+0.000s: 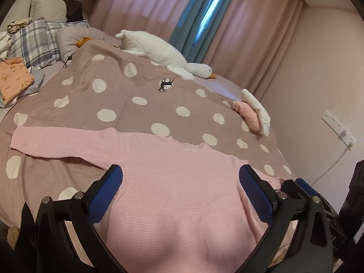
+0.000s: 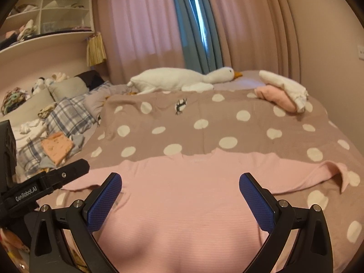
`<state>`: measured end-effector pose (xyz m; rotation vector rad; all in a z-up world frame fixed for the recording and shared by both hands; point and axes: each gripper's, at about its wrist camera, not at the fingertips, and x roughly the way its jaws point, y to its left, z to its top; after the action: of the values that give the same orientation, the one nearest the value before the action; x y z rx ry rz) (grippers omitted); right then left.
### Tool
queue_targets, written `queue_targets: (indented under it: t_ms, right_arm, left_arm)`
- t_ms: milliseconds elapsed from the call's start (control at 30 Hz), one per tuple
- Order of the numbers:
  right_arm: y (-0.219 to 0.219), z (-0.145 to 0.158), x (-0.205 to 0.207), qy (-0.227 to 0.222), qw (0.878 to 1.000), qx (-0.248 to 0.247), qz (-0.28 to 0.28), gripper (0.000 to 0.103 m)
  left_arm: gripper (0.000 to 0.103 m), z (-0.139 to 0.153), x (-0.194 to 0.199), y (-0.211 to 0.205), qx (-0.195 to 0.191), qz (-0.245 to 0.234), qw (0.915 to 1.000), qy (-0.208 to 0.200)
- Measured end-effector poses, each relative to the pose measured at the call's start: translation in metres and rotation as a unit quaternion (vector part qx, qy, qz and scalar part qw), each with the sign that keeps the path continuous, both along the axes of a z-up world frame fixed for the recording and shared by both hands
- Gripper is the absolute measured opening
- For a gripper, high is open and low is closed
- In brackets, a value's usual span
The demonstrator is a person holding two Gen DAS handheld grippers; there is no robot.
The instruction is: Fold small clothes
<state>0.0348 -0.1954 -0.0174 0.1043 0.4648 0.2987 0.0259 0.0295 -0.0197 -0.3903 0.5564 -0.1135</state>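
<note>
A pink long-sleeved top (image 1: 177, 182) lies spread flat on the polka-dot bedspread, its neckline toward the far side. Its left sleeve (image 1: 59, 143) stretches straight out to the left. In the right wrist view the same top (image 2: 186, 188) shows its right sleeve (image 2: 327, 173) bent, with the cuff folded back. My left gripper (image 1: 180, 177) hovers open over the body of the top, blue pads wide apart and nothing between them. My right gripper (image 2: 180, 184) is also open above the top's body. Its blue pads appear at the right edge of the left wrist view.
A white goose plush (image 2: 182, 78) lies at the bed's far side. Folded pink and white clothes (image 2: 284, 93) sit at the far right. An orange folded garment (image 1: 13, 77), plaid pillows (image 1: 38, 41) and loose laundry crowd the left. A wall with a socket (image 1: 339, 127) stands to the right.
</note>
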Motion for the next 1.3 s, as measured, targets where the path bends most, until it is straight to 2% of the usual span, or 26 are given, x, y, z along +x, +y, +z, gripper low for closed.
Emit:
queue_targets:
  t_ms: [267, 467, 1300]
  right_arm:
    - [0.003, 0.008, -0.007, -0.007, 1.0, 0.0, -0.008, 0.102]
    - [0.01, 0.006, -0.003, -0.007, 1.0, 0.005, 0.003, 0.102]
    - [0.003, -0.019, 0.014, 0.025, 0.999, 0.024, -0.011, 0.102]
  left_arm:
    - [0.102, 0.008, -0.013, 0.005, -0.009, -0.007, 0.9999, -0.011]
    - [0.103, 0.007, -0.014, 0.006, 0.004, -0.002, 0.9999, -0.013]
    - [0.102, -0.039, 0.023, -0.001, 0.046, 0.015, 0.9973, 0.056]
